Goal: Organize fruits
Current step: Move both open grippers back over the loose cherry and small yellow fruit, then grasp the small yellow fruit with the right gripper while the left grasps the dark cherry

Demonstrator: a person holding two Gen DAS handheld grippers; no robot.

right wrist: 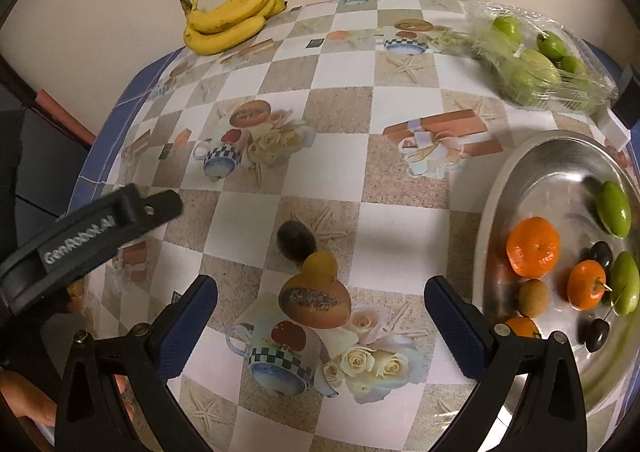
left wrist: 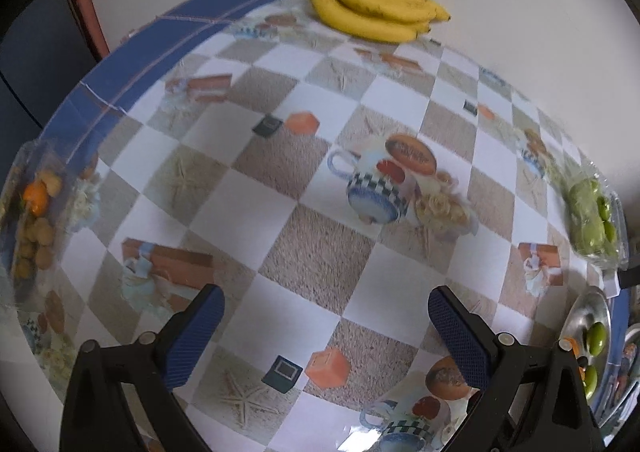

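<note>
In the right wrist view, a dark round fruit (right wrist: 294,240) and a small yellow-brown fruit (right wrist: 320,268) lie touching on the patterned tablecloth. They sit just beyond my right gripper (right wrist: 320,304), which is open and holds nothing. To its right, a metal tray (right wrist: 520,180) holds two oranges (right wrist: 534,246), green fruits (right wrist: 612,208), a small brown fruit (right wrist: 533,297) and dark cherries (right wrist: 596,334). My left gripper (left wrist: 324,316) is open over bare cloth with nothing between its fingers. A bunch of bananas (left wrist: 376,8) (right wrist: 232,20) lies at the far edge by the wall.
A clear pack of green fruits (right wrist: 532,64) (left wrist: 592,216) lies at the back right. A clear container of orange and brown fruits (left wrist: 36,220) sits at the table's left edge. The left gripper's black body (right wrist: 92,228) reaches in from the left, and a hand (right wrist: 32,400) shows below it.
</note>
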